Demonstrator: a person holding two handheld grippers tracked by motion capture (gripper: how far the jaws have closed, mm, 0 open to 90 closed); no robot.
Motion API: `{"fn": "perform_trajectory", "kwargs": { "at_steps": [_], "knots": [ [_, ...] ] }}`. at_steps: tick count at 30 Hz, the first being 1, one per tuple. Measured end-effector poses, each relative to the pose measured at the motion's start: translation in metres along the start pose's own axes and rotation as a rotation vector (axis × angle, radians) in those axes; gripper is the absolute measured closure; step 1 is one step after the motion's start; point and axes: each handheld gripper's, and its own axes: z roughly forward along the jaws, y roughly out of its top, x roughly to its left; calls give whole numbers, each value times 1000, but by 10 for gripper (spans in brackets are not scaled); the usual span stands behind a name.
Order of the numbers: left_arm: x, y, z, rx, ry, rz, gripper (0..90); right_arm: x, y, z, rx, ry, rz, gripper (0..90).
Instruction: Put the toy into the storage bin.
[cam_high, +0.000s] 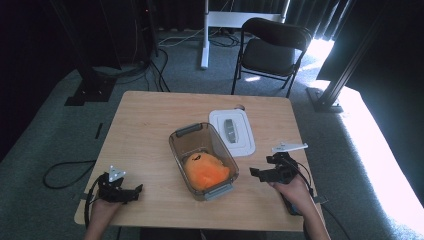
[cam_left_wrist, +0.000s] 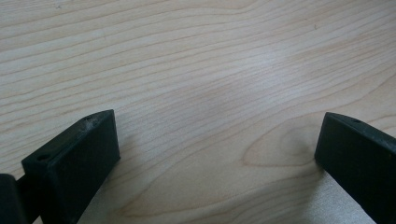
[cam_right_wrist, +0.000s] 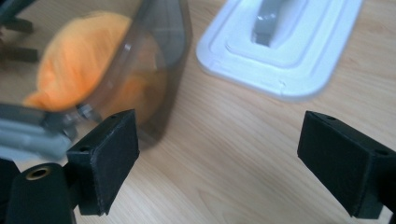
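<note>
Your right gripper (cam_high: 266, 167) hovers, jaws spread, beside the clear bin (cam_high: 176, 148) holding the orange plush (cam_high: 206, 171) — lid (cam_high: 240, 137) off behind. Left gripper (cam_high: 131, 192) rests spread on the worktop (cam_high: 145, 130). Next, likely: reach the lid.

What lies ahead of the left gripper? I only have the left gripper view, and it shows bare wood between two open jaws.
Observer: To its right on the table stands a clear smoky container with an orange plush toy inside.
Operator: Is the container closed?
Observer: No. Its white lid lies flat on the table beside it, on the far right side.
Operator: Where is the right gripper?
Observer: The right gripper sits open, close to the container's near right corner, holding nothing.
</note>
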Motion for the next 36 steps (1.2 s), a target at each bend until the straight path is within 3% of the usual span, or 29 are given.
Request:
{"fn": "perform_trajectory", "kwargs": {
  "at_steps": [17, 19, 24, 25, 27, 36],
  "knots": [
    [0, 0, 0, -1, 0, 0, 2, -22, -47, -13, -18, -136, 71, 132],
    [0, 0, 0, 0, 0, 1, 2, -27, -56, -12, -9, -176, 82, 129],
    [0, 0, 0, -1, 0, 0, 2, -34, -69, -10, 8, -205, 111, 133],
    [0, 0, 0, -1, 0, 1, 2, -38, -78, -9, 23, -242, 125, 133],
    [0, 0, 0, -1, 0, 0, 2, -40, -84, -8, 37, -268, 135, 132],
    [0, 0, 0, -1, 0, 1, 2, -49, -108, -12, 69, -314, 185, 136]
  ]
}}
